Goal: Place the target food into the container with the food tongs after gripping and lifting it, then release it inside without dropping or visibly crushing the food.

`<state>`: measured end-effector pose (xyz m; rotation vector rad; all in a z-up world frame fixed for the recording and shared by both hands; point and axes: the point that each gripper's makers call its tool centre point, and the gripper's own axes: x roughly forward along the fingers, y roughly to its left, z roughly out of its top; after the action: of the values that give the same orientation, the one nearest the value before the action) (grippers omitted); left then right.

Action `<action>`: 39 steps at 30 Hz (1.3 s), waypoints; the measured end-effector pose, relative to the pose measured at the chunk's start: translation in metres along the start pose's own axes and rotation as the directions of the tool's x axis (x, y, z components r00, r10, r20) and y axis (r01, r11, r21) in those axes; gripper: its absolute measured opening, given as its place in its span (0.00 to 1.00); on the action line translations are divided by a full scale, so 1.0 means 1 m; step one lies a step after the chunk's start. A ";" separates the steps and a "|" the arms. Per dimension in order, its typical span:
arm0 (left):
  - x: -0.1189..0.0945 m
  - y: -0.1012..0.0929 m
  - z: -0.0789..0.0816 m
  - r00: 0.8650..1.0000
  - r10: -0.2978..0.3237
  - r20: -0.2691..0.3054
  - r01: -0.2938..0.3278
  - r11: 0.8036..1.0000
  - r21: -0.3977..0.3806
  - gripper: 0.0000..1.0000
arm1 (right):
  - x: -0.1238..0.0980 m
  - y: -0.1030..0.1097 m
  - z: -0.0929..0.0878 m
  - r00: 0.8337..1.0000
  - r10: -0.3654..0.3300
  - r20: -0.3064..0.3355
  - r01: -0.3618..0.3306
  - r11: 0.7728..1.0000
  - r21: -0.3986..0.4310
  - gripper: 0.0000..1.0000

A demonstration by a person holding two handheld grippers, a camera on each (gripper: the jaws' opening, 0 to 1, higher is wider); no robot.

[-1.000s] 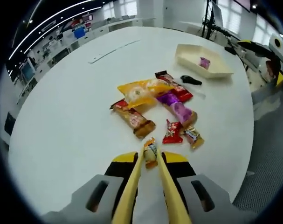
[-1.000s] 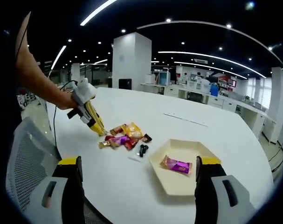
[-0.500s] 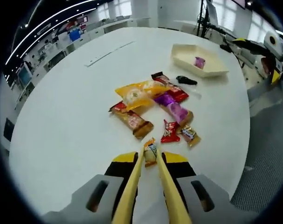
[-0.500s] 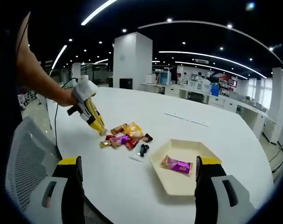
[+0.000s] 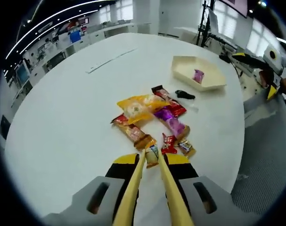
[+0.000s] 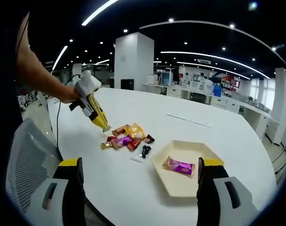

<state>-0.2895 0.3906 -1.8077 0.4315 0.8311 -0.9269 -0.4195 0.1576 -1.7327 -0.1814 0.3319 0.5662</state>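
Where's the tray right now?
In the right gripper view the cream tray sits low centre-right on the white table, one purple packet inside, the black clip just left of it.

A small gold-wrapped candy [image 5: 152,155] sits pinched between the tips of yellow food tongs [image 5: 150,188], raised above the white table. The cream, shallow hexagonal container [image 6: 181,176] rests flat on the table, well apart, holding one purple-wrapped candy [image 6: 179,166].
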 end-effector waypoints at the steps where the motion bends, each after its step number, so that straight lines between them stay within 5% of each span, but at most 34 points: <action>1: 0.000 0.000 0.001 1.000 -0.005 0.002 0.005 1.000 -0.003 0.17 | 0.000 0.000 0.000 1.000 0.001 -0.001 -0.001 1.000 -0.001 0.99; 17: -0.002 -0.011 0.029 0.999 -0.037 0.032 0.035 0.999 0.038 0.16 | 0.000 0.000 0.000 1.000 -0.005 -0.006 0.005 1.000 -0.016 0.99; 39: 0.026 -0.062 0.116 0.987 -0.146 0.075 0.134 0.980 0.146 0.15 | 0.000 -0.003 -0.001 1.000 -0.018 -0.008 0.018 1.000 -0.013 0.97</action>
<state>-0.2817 0.2680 -1.7553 0.4564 0.7278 -1.1316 -0.4179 0.1548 -1.7329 -0.1994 0.3341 0.5504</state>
